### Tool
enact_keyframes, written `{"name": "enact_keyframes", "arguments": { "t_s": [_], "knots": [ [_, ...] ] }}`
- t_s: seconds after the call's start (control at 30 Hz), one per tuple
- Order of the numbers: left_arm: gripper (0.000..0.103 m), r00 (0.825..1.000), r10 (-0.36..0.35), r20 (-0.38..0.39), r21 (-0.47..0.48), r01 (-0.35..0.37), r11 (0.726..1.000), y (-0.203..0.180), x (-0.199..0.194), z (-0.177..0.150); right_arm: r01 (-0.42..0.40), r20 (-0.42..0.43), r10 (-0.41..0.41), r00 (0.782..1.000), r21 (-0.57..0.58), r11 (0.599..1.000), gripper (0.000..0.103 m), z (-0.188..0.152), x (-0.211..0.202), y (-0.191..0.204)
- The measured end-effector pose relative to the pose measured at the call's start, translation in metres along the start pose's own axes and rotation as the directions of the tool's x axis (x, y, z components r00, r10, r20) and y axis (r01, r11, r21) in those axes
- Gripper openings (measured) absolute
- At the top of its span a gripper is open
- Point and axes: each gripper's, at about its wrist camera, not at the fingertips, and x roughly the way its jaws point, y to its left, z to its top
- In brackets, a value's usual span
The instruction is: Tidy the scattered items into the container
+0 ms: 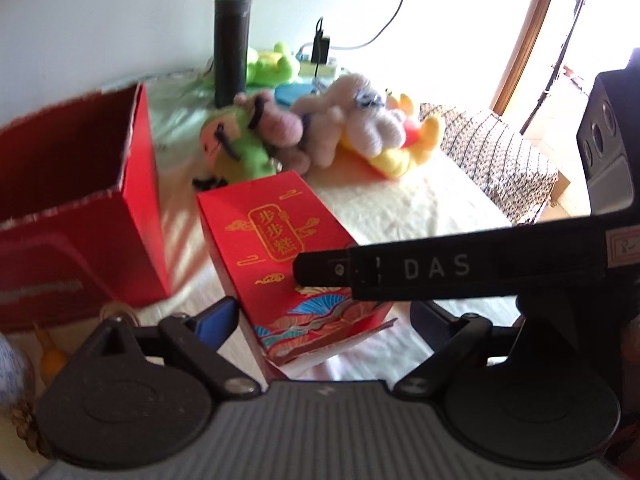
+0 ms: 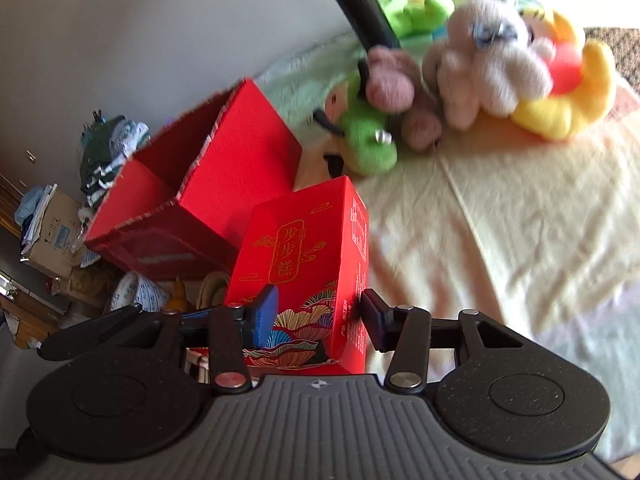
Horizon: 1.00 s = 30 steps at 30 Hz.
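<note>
I have the red carton [image 2: 308, 264] between the fingers of my right gripper [image 2: 316, 316], the blue pad [image 2: 264, 312] on its printed front and the other pad at its side edge; blur hides whether both truly press, but it looks clamped, its open flap end toward me, so it can go into the container. My left gripper [image 1: 320, 320] stands wide apart around the same carton, not visibly pressing it, with the right gripper's finger crossing at 3 o'clock. The container, one open red box [image 2: 208, 188], sits just at 10 o'clock of the carton, mouth up and apparently empty, near enough for a short lift over its rim. At 1 o'clock the soft toys [image 2: 480, 68] lie heaped on the cloth; I count about five. One dark flask [image 1: 232, 50] stands behind them.
</note>
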Motion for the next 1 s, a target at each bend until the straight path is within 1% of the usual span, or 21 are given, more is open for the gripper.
{"name": "enact_keyframes", "arguments": {
  "t_s": [0.13,0.23,0.33,0.47,0.57,0.73,0.87,1.0],
  "knots": [
    [0.092,0.995,0.026,0.092,0.007,-0.027,1.0,0.001,-0.025,0.017,-0.035,0.109,0.039,0.993,-0.04,0.999,0.049,0.008,-0.013,0.014],
    [0.092,0.985,0.06,0.164,0.009,-0.062,0.998,0.007,-0.048,0.026,-0.081,0.177,0.09,0.98,-0.057,0.995,0.049,0.017,-0.018,0.026],
    [0.092,0.971,0.108,0.214,0.015,-0.114,0.993,0.019,-0.063,0.036,-0.128,0.22,0.142,0.965,-0.078,0.989,0.049,0.029,-0.018,0.041],
    [0.092,0.959,0.141,0.247,-0.008,-0.143,0.99,0.051,-0.079,0.044,-0.157,0.25,0.186,0.95,-0.129,0.979,0.049,0.046,-0.007,0.07],
    [0.092,0.957,0.153,0.248,-0.026,-0.152,0.988,0.084,-0.087,0.048,-0.169,0.249,0.203,0.947,-0.152,0.974,0.049,0.057,0.009,0.094],
    [0.092,0.966,0.153,0.207,-0.051,-0.146,0.988,0.143,-0.091,0.053,-0.179,0.207,0.204,0.957,-0.135,0.975,0.049,0.069,0.047,0.132],
    [0.092,0.981,0.125,0.151,-0.071,-0.115,0.991,0.187,-0.081,0.059,-0.166,0.156,0.178,0.972,-0.084,0.982,0.049,0.076,0.081,0.156],
    [0.092,0.995,0.064,0.08,-0.103,-0.056,0.993,0.224,-0.062,0.064,-0.12,0.096,0.122,0.988,-0.022,0.992,0.049,0.079,0.111,0.169]
  ]
}}
